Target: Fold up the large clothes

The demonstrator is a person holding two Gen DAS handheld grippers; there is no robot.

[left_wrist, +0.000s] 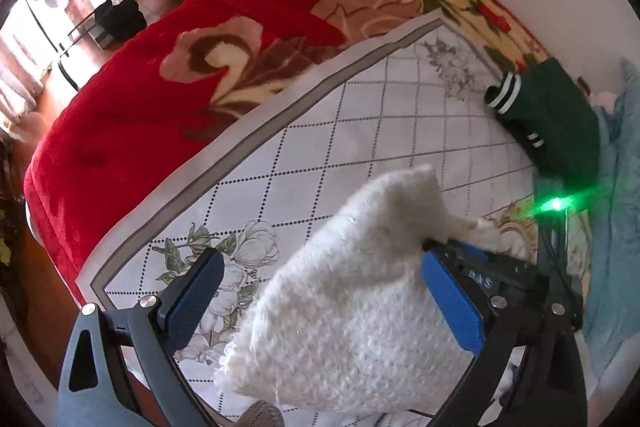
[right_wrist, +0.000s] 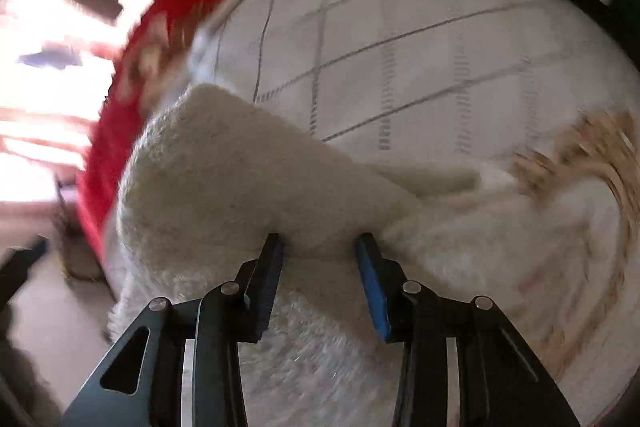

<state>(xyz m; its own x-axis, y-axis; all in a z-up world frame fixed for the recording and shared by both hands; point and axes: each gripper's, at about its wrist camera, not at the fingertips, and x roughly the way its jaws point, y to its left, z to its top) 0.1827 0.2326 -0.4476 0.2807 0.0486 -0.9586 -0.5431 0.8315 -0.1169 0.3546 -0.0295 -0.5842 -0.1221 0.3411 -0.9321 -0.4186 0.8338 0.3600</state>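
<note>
- Your left gripper (left_wrist: 320,291) stands spread, jaws either side of the white fleece garment (left_wrist: 352,291) without pinching; it hangs above the quilted mat (left_wrist: 360,131) on the bed
- Your right gripper (right_wrist: 320,247) pinches a fleece ridge, likely lifting it for folding
- Green sweater (left_wrist: 556,115) lies well apart; leave it

The white garment (left_wrist: 352,307) is showing a nubby, fluffy knit, matt and rough. The red blanket (left_wrist: 132,115) is looking like plush, slightly sheeny fleece. The quilted sheet (left_wrist: 360,131) is lying smooth and matt. The left hand-held gripper (left_wrist: 320,287) is wearing ribbed blue pads (left_wrist: 452,303), matt black plastic arms and shiny metal rivets.
</note>
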